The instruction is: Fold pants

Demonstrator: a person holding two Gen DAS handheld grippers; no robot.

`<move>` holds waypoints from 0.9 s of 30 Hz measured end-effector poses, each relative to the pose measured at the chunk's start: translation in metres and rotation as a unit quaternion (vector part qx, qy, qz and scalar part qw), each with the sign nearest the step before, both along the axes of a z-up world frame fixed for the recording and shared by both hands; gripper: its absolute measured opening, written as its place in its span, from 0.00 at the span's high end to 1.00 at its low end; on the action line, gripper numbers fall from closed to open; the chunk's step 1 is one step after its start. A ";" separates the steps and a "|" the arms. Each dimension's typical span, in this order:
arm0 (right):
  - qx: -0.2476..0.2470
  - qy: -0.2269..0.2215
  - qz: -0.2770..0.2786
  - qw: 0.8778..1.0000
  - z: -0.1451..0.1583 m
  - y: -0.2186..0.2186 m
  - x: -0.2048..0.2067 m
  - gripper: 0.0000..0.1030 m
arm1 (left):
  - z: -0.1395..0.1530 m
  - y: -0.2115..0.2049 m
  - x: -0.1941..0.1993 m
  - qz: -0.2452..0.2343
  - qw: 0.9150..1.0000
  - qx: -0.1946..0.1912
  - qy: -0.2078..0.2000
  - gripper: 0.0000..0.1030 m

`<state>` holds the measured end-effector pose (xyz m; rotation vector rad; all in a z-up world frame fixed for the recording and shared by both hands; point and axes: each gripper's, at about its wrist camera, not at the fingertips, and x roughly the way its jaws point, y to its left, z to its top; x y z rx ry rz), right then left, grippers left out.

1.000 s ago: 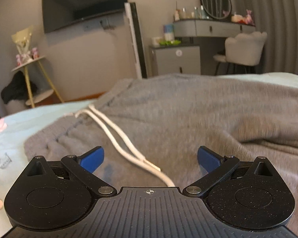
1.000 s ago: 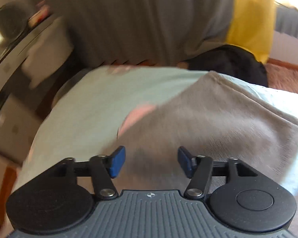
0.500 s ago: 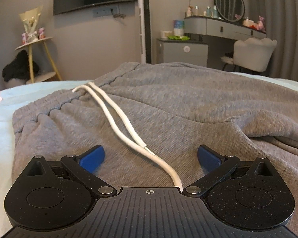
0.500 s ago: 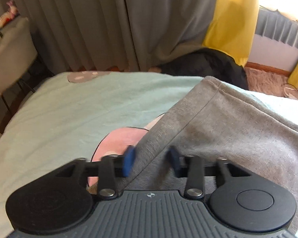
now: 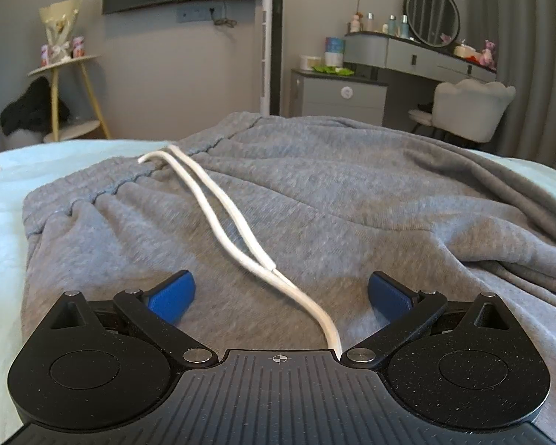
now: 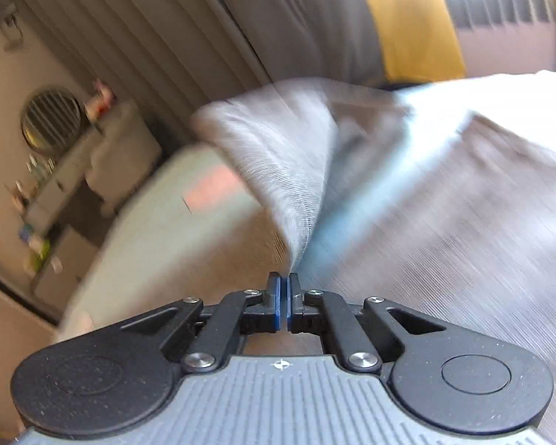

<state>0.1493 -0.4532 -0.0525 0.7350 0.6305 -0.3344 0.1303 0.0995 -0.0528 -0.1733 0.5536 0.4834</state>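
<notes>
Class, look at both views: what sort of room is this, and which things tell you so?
Most likely a bedroom. The pants lie on a bed, a dressing table with a round mirror stands by the wall, and curtains hang behind.

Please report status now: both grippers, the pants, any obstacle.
Left gripper open, jaws wide over gray pants near waistband. Right gripper shut on pants leg edge, lifted; view blurred. White drawstring lies loose between left jaws.

Motion-blurred pants [image 6: 278, 170] and dresser [image 6: 66, 185] in the right wrist view; drawstring [image 5: 218, 204] end behind the left claw [image 5: 280, 293].
</notes>
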 end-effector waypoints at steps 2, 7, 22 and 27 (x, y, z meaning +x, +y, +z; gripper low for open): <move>-0.020 0.048 -0.002 0.999 -0.012 -0.004 -0.014 0.97 | 0.003 -0.004 -0.003 -0.004 1.000 0.004 0.013 0.00; -0.085 0.009 0.002 0.996 0.008 -0.009 -0.006 0.59 | 0.016 -0.017 -0.010 -0.040 0.999 0.001 0.029 0.00; 0.118 -0.061 -0.091 0.987 -0.046 -0.038 0.008 0.92 | 0.088 -0.034 0.152 -0.159 0.967 -0.201 0.001 0.00; 0.151 -0.088 -0.093 0.980 -0.058 -0.060 0.009 0.91 | 0.068 -0.055 0.218 -0.166 0.963 -0.207 0.043 0.08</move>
